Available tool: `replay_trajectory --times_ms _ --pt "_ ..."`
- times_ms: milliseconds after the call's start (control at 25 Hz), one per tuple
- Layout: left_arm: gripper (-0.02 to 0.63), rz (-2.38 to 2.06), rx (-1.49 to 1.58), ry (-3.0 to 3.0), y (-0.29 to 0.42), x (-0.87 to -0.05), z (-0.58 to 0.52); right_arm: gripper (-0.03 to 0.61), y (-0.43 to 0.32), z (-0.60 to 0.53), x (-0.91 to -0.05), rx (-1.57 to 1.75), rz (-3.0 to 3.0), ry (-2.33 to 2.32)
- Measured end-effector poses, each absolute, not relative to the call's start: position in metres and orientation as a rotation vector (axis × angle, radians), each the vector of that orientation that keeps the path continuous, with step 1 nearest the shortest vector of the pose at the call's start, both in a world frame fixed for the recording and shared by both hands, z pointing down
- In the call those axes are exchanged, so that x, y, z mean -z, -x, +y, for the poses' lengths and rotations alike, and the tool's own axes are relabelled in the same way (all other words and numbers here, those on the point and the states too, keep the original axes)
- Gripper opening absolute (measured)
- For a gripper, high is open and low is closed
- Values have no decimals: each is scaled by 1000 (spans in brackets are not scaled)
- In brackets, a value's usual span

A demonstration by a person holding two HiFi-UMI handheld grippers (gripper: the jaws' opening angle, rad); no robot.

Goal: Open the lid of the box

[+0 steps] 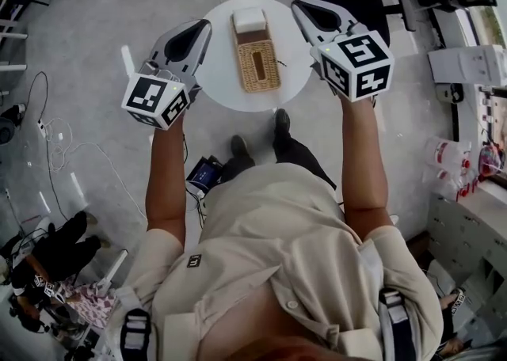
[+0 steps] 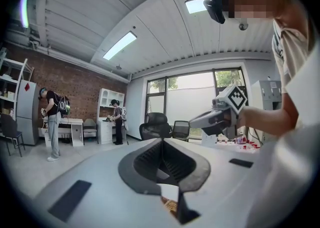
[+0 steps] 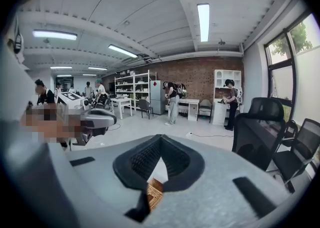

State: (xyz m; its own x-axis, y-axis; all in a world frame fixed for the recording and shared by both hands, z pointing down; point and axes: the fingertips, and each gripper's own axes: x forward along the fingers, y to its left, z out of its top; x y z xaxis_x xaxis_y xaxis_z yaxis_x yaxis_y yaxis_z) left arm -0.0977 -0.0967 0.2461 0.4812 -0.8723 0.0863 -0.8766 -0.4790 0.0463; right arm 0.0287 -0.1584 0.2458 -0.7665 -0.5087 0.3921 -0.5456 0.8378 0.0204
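One round white tabletop (image 1: 218, 74) below us, standing on a grey floor. Near its middle sits one woven box (image 1: 259, 62), long side running away from us. A slot shows in its woven top, and a pale block (image 1: 249, 17) sits at its far end. Whether that block belongs to the lid we cannot tell.

Left tongs (image 1: 204, 29) over the tabletop's left rim, right tongs (image 1: 298, 5) over its right rim. The box lies between them, touched by neither. Both pairs are drawn together at the tips with nothing held. Each gripper view shows only a sliver of tabletop and weave beneath the closed tips.

Step in hand, as we judge it: the approach, lid not yet touched. To do it well we would spread one pair first, bring it low to an edge of the lid, and find which end lifts before pulling. The other pair should steady the woven body, since a light box would likely slide or tip on the smooth top. Lift slowly, along the hinge line if there is one.

Count: one tabletop, one box, one pale block, two tongs.
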Motion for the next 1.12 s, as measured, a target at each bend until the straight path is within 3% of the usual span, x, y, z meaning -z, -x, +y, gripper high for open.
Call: replay_trajectory --times_ms 1120 --pt "12 -1473 -232 -2434 86 -343 -85 -6 -31 -157 -333 -412 -2571 -691"
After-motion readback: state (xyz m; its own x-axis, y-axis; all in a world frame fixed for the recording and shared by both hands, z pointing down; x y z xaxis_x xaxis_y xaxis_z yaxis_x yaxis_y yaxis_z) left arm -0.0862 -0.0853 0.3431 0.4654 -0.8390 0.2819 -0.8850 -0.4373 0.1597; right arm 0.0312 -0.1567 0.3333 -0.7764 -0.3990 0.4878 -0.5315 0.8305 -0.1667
